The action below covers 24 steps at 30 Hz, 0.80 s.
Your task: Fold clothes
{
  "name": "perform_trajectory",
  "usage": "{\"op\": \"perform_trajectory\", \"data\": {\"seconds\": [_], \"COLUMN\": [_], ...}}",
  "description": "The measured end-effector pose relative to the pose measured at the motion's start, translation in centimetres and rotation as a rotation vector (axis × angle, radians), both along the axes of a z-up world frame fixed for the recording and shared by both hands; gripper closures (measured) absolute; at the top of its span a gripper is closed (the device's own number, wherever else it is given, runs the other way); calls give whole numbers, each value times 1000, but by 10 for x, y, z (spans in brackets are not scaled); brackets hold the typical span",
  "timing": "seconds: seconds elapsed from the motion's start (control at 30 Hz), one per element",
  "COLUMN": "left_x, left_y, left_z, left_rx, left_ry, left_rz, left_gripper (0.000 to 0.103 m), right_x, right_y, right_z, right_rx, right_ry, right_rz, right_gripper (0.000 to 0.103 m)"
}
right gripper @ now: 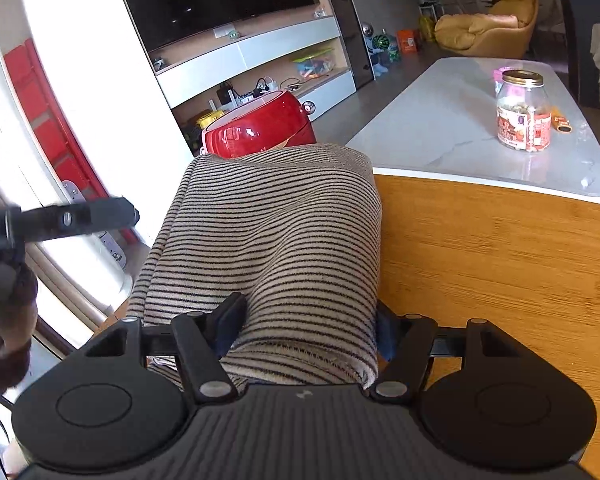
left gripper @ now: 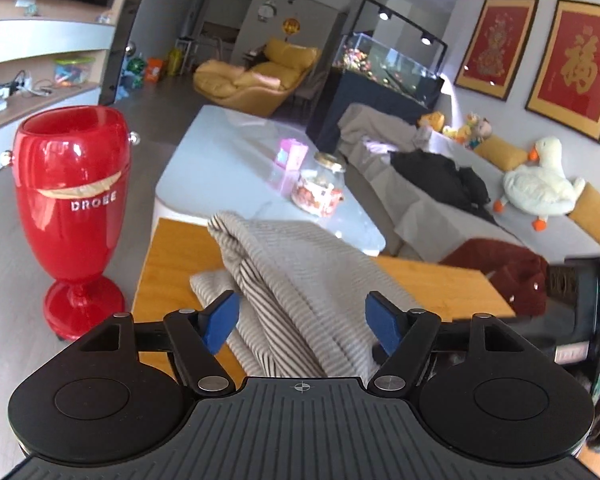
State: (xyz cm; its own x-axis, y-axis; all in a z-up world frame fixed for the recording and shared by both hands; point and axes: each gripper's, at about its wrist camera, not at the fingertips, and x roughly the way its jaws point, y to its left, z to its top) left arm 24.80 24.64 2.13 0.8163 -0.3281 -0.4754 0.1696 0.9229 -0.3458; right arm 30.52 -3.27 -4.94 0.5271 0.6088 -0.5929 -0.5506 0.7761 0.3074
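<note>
Two pairs of tongs are seen over the wooden tabletop (right gripper: 500,248), where the striped garment (right gripper: 268,240) is bunched between the right tongs (right gripper: 304,328), apparently clamped on it, while the left tongs (left gripper: 302,320) are spread apart around its folds.
</note>
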Motion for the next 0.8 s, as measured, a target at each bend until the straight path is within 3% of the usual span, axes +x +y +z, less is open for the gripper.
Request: {"op": "perform_trajectory", "data": {"seconds": [0.2, 0.27, 0.33, 0.4, 0.5, 0.57, 0.67, 0.8], "left_x": [85, 92, 79, 62, 35, 26, 21, 25], "left_y": [-3, -7, -9, -9, -10, -17, -16, -17], "left_z": [-39, -40, -25, -12, -13, -31, -42, -41], "left_rx": [-100, -101, -106, -118, -91, 14, 12, 12], "left_ry": [217, 200, 139, 86, 66, 98, 98, 100], "left_rz": [15, 12, -4, -16, -7, 27, 43, 35], "left_gripper": [25, 37, 61, 66, 66, 65, 62, 59], "right_x": [-10, -10, -14, -22, -29, -31, -36, -72], "right_y": [0, 1, 1, -1, -1, 1, 7, 10], "right_z": [0, 4, 11, 15, 8, 3, 11, 35], "right_rx": [-22, -30, -44, -65, -99, -117, -146, -186], "right_ry": [-59, -60, -86, -136, -163, -173, -197, -404], "right_rz": [-21, -34, -38, -20, 14, 23, 12, 16], "right_gripper": [37, 37, 38, 38, 37, 31, 27, 27]}}
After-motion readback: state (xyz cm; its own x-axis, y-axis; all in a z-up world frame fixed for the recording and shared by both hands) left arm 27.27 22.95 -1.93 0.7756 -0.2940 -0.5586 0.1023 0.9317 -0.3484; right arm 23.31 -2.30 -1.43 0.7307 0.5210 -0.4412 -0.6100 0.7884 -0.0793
